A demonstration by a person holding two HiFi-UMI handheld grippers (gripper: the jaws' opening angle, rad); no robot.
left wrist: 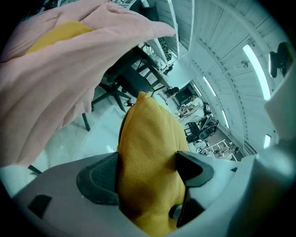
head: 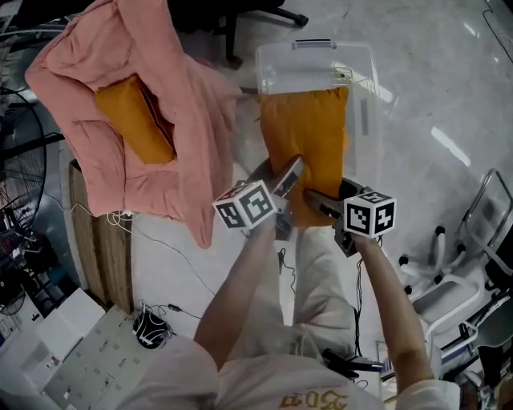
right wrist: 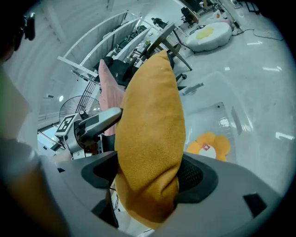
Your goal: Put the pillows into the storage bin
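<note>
An orange pillow (head: 309,136) hangs upright over the clear plastic storage bin (head: 317,52), its top end inside the bin's rim. My left gripper (head: 287,182) is shut on the pillow's lower left edge and my right gripper (head: 319,204) on its lower right edge. The left gripper view shows the pillow (left wrist: 148,152) squeezed between both pads of that gripper (left wrist: 147,173). In the right gripper view the pillow (right wrist: 150,129) bulges between the pads of that gripper (right wrist: 148,173). A second orange pillow (head: 132,120) lies wrapped in a pink quilt (head: 192,104) at the left.
The bin (right wrist: 217,102) stands on a glossy floor and holds a yellow flower-shaped cushion (right wrist: 210,146). A floor fan (head: 20,152) stands at the far left, an office chair base (head: 240,24) behind the quilt, a white metal frame (head: 473,240) at the right. Cables (head: 152,324) trail near my feet.
</note>
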